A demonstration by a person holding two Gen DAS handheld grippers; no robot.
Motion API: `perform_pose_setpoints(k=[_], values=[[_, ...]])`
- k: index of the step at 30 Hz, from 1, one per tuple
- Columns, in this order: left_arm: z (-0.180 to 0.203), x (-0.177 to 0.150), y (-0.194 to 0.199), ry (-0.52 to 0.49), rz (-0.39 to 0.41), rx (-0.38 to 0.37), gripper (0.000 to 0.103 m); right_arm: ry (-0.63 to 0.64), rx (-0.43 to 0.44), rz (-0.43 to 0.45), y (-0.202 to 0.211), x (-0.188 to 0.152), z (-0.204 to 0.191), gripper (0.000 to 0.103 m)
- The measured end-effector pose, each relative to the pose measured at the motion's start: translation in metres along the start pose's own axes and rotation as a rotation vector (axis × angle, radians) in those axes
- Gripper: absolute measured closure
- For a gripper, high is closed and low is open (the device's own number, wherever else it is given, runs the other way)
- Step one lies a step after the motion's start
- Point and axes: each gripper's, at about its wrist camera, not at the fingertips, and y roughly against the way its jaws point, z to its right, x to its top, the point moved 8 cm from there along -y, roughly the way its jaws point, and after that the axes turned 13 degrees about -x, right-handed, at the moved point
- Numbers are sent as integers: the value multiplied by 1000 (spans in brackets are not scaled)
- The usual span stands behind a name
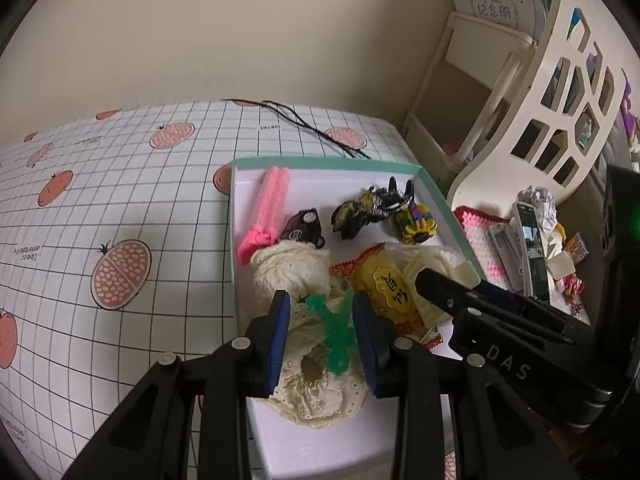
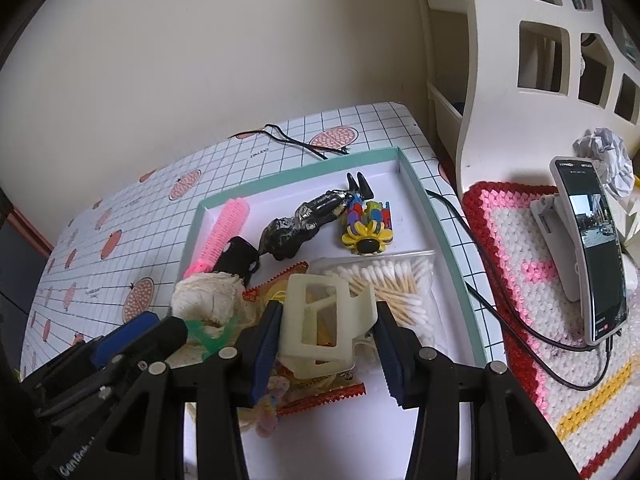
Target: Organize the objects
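A white tray with a teal rim (image 1: 328,162) (image 2: 416,184) holds several small things. My left gripper (image 1: 322,340) holds a green rubbery toy figure (image 1: 338,336) between its blue pads, just above cream lace scrunchies (image 1: 316,396). My right gripper (image 2: 326,344) is shut on a cream plastic hair claw clip (image 2: 320,324), held above a yellow snack packet (image 2: 312,392); it also shows in the left wrist view (image 1: 440,284). Also in the tray: a pink hair roller (image 1: 268,208), black toy cars (image 1: 360,210), a sunflower clip (image 2: 366,236), a bag of cotton swabs (image 2: 392,284).
The tray lies on a checked tablecloth with fruit prints (image 1: 120,200). A black cord (image 1: 312,128) lies behind the tray. To the right are a crocheted mat (image 2: 520,280), a phone on a stand (image 2: 592,248), crumpled paper (image 2: 604,156) and a white shelf unit (image 2: 500,60).
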Motion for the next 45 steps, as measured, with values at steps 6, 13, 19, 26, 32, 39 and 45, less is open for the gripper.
perform_pose_setpoints(k=[6,13,19,26,32,39,45], values=[[-8,6,8,20,28,15,67,8,-2,14,3,1,-1,53],[-21,9,16,55,54,43,44,18,12,20,4,0,-3,39],[-30,12,22,65,82,79,12,31,12,27,11,-5,-5,20],[-45,8,42,70,112,138,0,15,12,40,28,-14,-7,1],[-50,1,68,78,126,157,0,42,6,71,51,-26,-20,0],[-51,-9,111,34,161,199,0,46,0,87,79,-56,-31,0],[-60,-34,152,29,220,218,0,28,-1,113,102,-90,-40,0]])
